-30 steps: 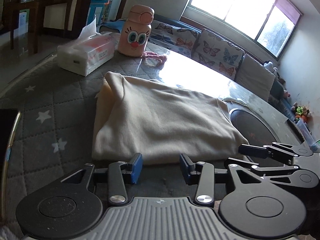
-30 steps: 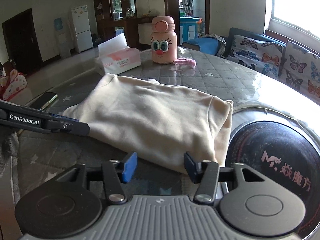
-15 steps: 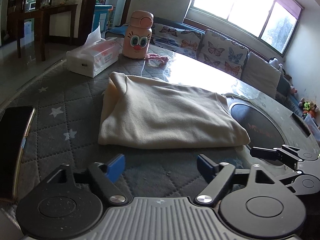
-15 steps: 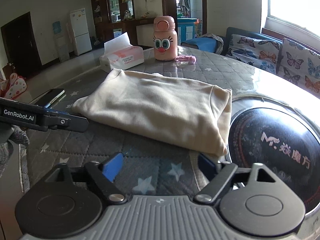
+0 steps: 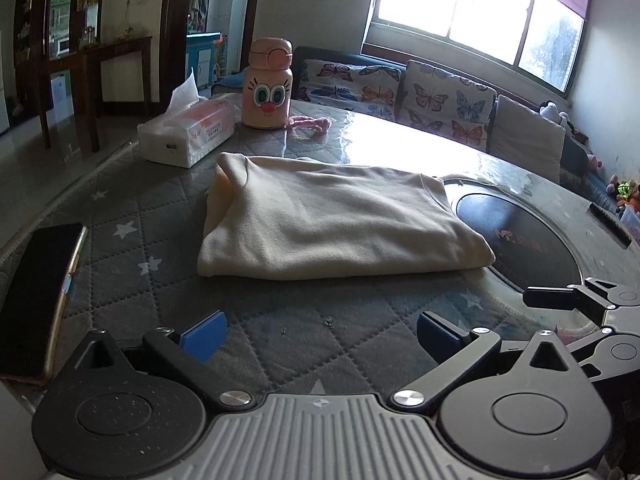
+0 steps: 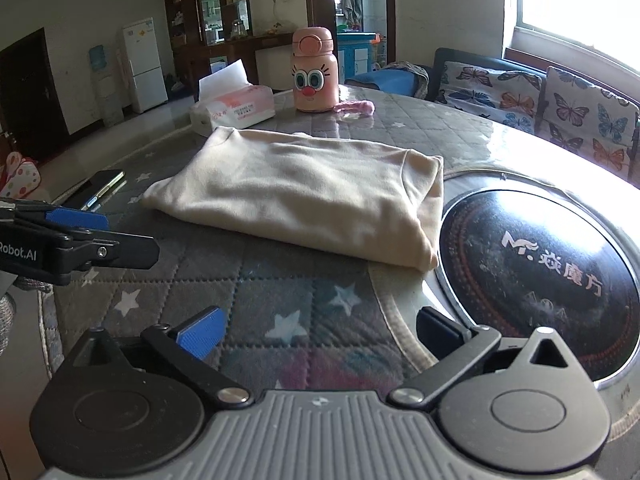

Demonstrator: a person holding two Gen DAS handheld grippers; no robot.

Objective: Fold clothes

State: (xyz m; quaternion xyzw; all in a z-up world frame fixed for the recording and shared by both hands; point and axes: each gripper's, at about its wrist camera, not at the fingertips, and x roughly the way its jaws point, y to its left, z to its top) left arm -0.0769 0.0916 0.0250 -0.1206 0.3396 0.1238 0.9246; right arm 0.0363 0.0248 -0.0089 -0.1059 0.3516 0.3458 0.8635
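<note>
A cream garment (image 5: 332,220) lies folded into a flat rectangle on the grey star-quilted table cover (image 5: 132,236); it also shows in the right wrist view (image 6: 304,192). My left gripper (image 5: 320,334) is open and empty, held back from the garment's near edge. My right gripper (image 6: 318,330) is open and empty, also back from the garment, near its right corner. The left gripper shows at the left of the right wrist view (image 6: 80,236), and the right gripper at the right of the left wrist view (image 5: 580,300).
A tissue box (image 5: 186,134), a pink cartoon bottle (image 5: 269,84) and a pink strap (image 5: 310,123) stand behind the garment. A phone (image 5: 38,296) lies at the left table edge. A round black cooktop (image 6: 536,276) is set in the table on the right. A sofa (image 5: 440,100) stands behind.
Both grippers have opened wide, let go of the garment's near edge and pulled back from it. The folded garment stays flat on the table.
</note>
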